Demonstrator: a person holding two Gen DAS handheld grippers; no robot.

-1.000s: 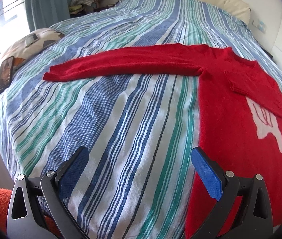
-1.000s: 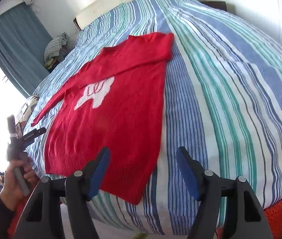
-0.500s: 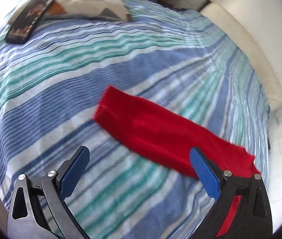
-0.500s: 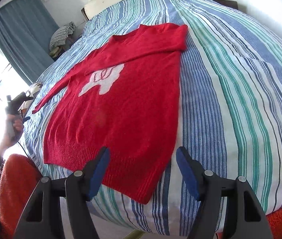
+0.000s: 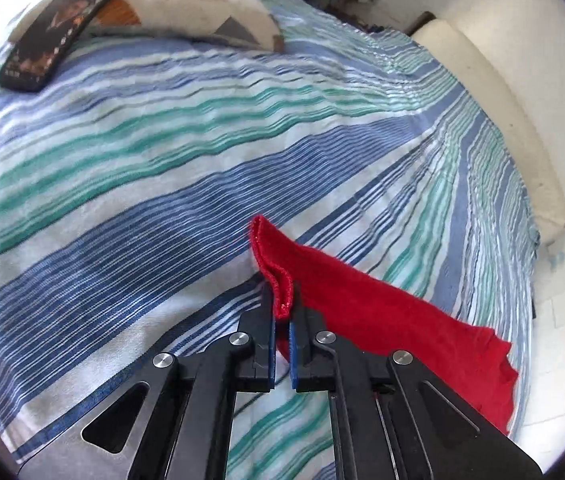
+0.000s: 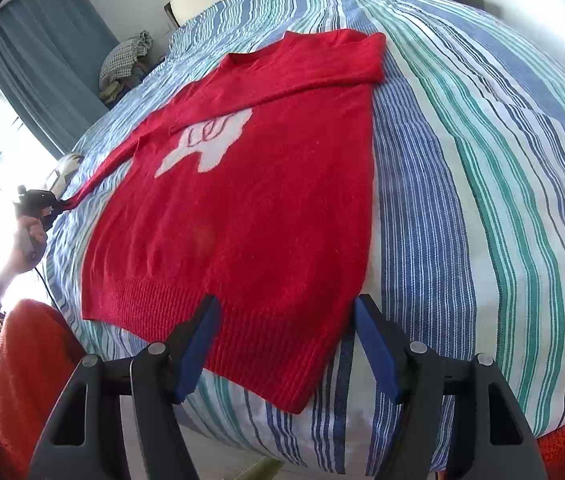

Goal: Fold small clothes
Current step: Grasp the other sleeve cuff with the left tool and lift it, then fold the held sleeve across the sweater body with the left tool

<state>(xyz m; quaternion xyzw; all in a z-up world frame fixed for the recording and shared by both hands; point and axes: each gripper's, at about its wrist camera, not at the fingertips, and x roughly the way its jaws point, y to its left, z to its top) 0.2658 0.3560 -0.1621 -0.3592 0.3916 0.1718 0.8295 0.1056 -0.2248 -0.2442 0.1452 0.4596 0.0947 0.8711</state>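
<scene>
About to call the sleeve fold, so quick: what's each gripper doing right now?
Left gripper: has just closed, pinching the cuff of the red sweater.
Right gripper: open, holding nothing, poised over the sweater's hem.

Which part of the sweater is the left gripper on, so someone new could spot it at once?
Start from the striped bedspread and the red sweater spread flat on it. Follow its outstretched sleeve away from the body to the cuff. That cuff is lifted and pinched in the left gripper, which has just closed on it; the other sleeve lies folded across the chest.
</scene>
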